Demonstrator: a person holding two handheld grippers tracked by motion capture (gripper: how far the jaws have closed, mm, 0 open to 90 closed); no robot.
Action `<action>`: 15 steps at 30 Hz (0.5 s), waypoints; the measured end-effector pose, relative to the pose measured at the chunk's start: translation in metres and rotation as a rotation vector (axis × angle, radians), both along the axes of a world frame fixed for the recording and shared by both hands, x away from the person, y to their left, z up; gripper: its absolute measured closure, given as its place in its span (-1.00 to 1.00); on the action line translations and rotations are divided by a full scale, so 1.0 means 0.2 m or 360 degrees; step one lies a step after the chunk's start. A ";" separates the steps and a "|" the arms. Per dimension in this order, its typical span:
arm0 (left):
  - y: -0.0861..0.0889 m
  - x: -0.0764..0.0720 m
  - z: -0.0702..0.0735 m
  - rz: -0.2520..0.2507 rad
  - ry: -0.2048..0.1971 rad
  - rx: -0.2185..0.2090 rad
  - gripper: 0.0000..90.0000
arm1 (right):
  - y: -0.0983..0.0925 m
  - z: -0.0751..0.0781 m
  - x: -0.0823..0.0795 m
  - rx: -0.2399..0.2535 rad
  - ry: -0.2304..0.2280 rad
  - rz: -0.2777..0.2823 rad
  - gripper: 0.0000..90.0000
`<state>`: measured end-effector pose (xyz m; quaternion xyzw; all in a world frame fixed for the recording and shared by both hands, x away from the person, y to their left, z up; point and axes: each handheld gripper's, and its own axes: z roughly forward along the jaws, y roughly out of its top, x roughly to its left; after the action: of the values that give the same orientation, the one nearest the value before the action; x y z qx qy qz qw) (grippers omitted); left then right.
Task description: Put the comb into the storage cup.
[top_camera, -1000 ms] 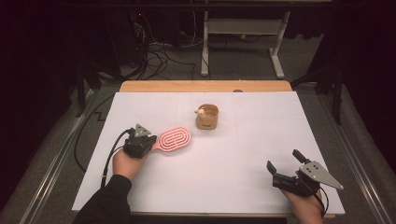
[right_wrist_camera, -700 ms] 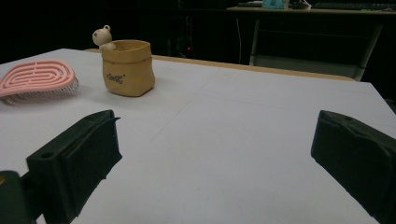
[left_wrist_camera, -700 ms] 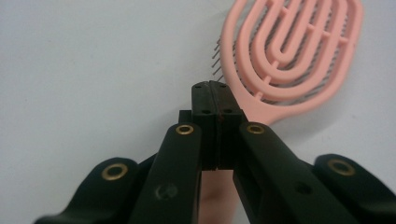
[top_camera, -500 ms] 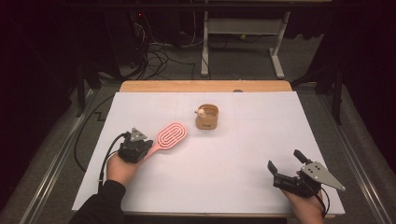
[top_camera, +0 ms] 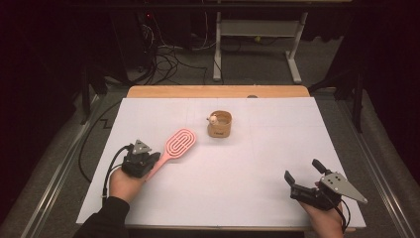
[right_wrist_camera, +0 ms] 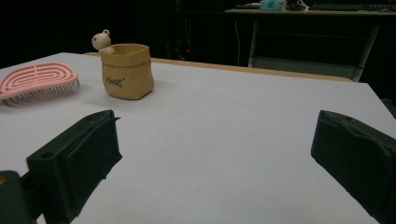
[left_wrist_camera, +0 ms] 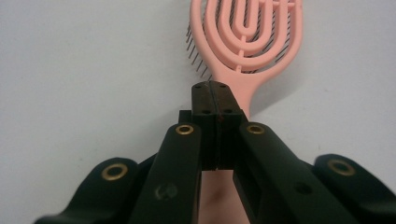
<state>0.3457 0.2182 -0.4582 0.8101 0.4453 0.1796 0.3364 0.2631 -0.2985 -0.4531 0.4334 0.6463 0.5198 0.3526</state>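
The left gripper [top_camera: 148,161] is clamped on the handle of the pink brush [top_camera: 177,147], at the near left of the table [top_camera: 277,148]. The brush's long axis runs on a diagonal: handle near and left in the jaws, oval head pointing far and right toward the tan cup [top_camera: 220,124]. Its bristles face down onto the white sheet. The right gripper [top_camera: 303,179] rests at the near right, jaws wide apart with nothing between them.

The pink brush [top_camera: 177,147] has swung round — head now pointing away, handle toward the person.
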 end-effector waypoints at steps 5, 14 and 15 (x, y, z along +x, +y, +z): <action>0.03 0.01 -0.02 0.0024 0.0021 -0.0014 0.97 | 0.00 0.00 0.00 -0.0001 0.0003 -0.0002 -0.96; 0.02 -0.02 -0.03 -0.0007 0.0028 -0.0059 0.97 | 0.00 0.00 0.00 0.0006 0.0005 -0.0004 -0.96; 0.02 -0.02 -0.03 0.0003 0.0026 -0.0072 0.97 | 0.00 0.00 0.00 0.0006 0.0005 -0.0004 -0.96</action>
<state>0.3409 0.2219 -0.4651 0.8033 0.4527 0.1631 0.3509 0.2631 -0.2984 -0.4535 0.4357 0.6454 0.5198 0.3514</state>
